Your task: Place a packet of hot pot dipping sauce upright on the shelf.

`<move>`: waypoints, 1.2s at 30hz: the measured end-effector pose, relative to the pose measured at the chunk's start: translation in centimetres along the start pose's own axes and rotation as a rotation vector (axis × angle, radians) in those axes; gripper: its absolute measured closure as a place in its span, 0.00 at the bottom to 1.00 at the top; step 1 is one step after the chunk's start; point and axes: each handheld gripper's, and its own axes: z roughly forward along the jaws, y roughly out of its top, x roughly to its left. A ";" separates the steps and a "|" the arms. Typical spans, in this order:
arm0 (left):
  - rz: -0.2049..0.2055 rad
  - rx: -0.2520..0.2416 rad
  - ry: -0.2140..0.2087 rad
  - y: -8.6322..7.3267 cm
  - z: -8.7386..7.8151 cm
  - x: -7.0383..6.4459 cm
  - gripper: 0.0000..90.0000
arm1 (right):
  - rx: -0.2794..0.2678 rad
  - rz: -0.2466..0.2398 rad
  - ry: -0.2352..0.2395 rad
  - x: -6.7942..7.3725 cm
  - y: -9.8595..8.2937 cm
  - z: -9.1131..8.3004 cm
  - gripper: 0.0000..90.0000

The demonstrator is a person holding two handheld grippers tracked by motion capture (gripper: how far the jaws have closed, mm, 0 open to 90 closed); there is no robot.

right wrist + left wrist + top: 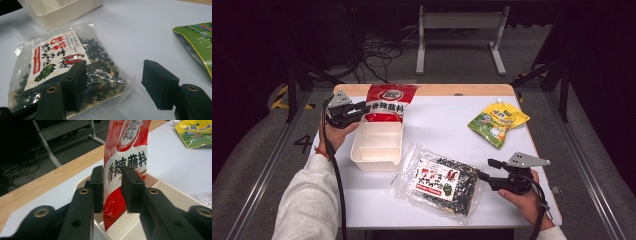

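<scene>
Left tongs [112, 192] clamp the red packet [125, 165]: glossy crinkled plastic, white panel with dark print, squeezed between two matte black rectangular pads. Packet stands upright, lower end inside the far compartment of the cream tray [170, 192]. Tray is smooth moulded plastic, rectangular with rounded corners, with a divider across it. In the high view the left tongs [354, 111] sit at the tray's [377, 159] back left corner, red packet [385, 102] leaning up and away over the bench's [437, 120] far edge.

Right tongs [113, 82] are spread wide, nothing between the pads, hovering at the near right corner of the seaweed bag [62, 72]. Left pad overlaps the bag's edge in that view; contact, can't tell. Bag is clear, wrinkled film, flat on the bench, stuffed with dark green flakes, white label with red and black print. High view: right tongs [486, 170] just beside the seaweed bag [439, 180], right of it.

Yellow-green pouch [497, 121], shiny foil-like, lies flat near the far right, well apart from both. Bench top is matte pale grey with a wooden strip along the back.
</scene>
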 end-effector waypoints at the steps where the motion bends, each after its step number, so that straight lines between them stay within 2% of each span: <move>1: 0.009 -0.001 0.004 0.0 -0.3 -0.2 0.76 | 0.001 -0.005 -0.002 -0.1 0.0 0.0 0.41; 4: 0.019 -0.007 0.010 0.2 -1.0 -1.0 0.72 | 0.005 -0.009 -0.011 -0.5 0.1 0.2 0.41; 6: 0.020 -0.029 0.019 0.3 -1.7 -1.5 0.69 | 0.008 -0.021 -0.020 -0.7 0.1 0.3 0.41; 7: 0.018 -0.037 0.018 0.3 -1.9 -1.7 0.67 | 0.006 -0.018 -0.020 -0.9 0.1 0.3 0.41; 10: 0.046 -0.042 0.026 0.4 -2.8 -2.7 0.62 | -0.002 0.007 -0.020 -1.5 0.0 0.2 0.42; 13: 0.048 -0.053 0.029 0.4 -3.8 -3.4 0.57 | -0.009 0.019 -0.021 -1.9 0.0 0.1 0.42; 15: 0.050 -0.067 0.022 0.3 -4.4 -3.9 0.55 | -0.009 0.020 -0.029 -2.1 0.1 -0.1 0.42; 19: 0.056 -0.061 0.015 0.2 -5.2 -4.9 0.50 | -0.015 0.026 -0.048 -2.6 0.2 -0.3 0.44; 22: 0.082 -0.065 0.006 0.0 -6.0 -6.0 0.47 | -0.023 0.033 -0.067 -2.9 0.4 -0.5 0.46; 28: 0.115 -0.057 -0.008 -0.9 -7.5 -8.1 0.38 | -0.035 0.057 -0.116 -4.0 0.9 -0.7 0.49; 30: 0.111 -0.052 -0.009 -1.4 -8.0 -8.9 0.37 | -0.038 0.071 -0.126 -4.5 1.0 -0.7 0.49; 34: 0.146 -0.044 -0.008 -2.4 -9.0 -10.2 0.35 | -0.030 0.098 -0.145 -5.5 1.0 -0.5 0.52; 36: 0.151 -0.034 -0.010 -3.0 -9.5 -10.7 0.34 | -0.030 0.115 -0.156 -6.1 1.0 -0.4 0.54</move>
